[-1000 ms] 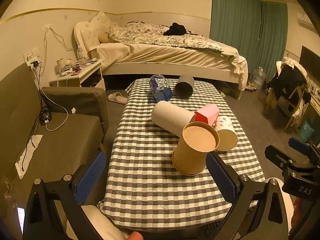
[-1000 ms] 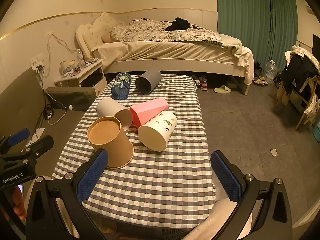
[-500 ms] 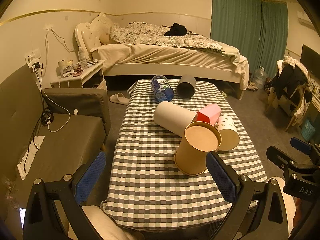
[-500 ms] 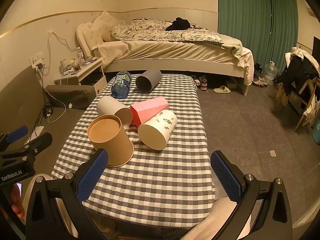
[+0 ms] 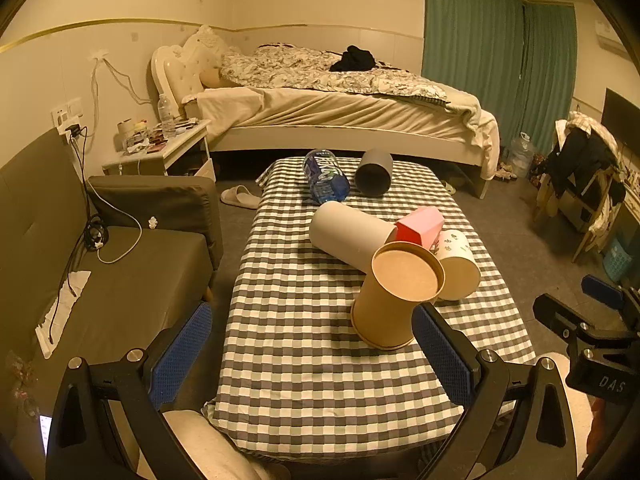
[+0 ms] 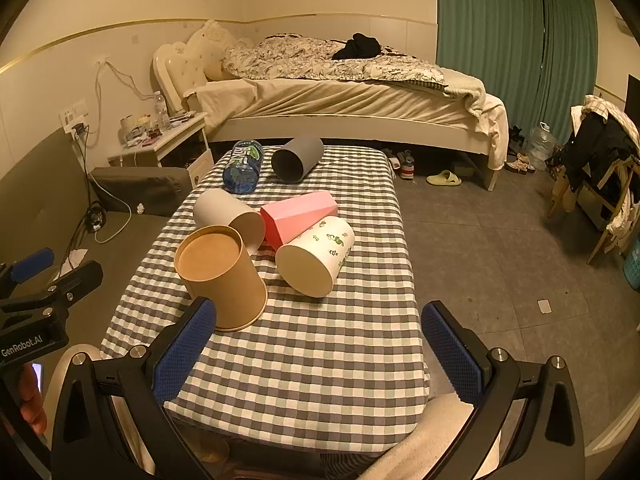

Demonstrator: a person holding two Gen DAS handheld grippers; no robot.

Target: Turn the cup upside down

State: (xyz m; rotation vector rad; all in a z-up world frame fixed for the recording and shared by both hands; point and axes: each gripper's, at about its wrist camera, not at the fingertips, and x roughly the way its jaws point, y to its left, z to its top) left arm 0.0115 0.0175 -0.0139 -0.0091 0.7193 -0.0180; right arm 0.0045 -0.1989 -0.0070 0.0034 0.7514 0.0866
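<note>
A brown paper cup (image 5: 394, 294) stands upside down on the checked table (image 5: 304, 344), its flat bottom up; it also shows in the right wrist view (image 6: 222, 274). Behind it lie on their sides a white cup (image 5: 348, 234), a pink cup (image 5: 420, 226), a leaf-patterned white cup (image 6: 316, 256) and a grey cup (image 6: 298, 159). My left gripper (image 5: 312, 354) is open and empty, held back over the table's near edge. My right gripper (image 6: 316, 352) is open and empty, also near the front edge, with the brown cup ahead to its left.
A blue water bottle (image 5: 325, 176) lies at the table's far end. A dark sofa (image 5: 100, 264) stands left of the table, a nightstand (image 5: 160, 152) and a bed (image 5: 340, 108) behind it. Bare floor (image 6: 500, 248) lies to the right.
Both grippers have drawn back and shifted slightly; the view has risen a little. The cups have not moved.
</note>
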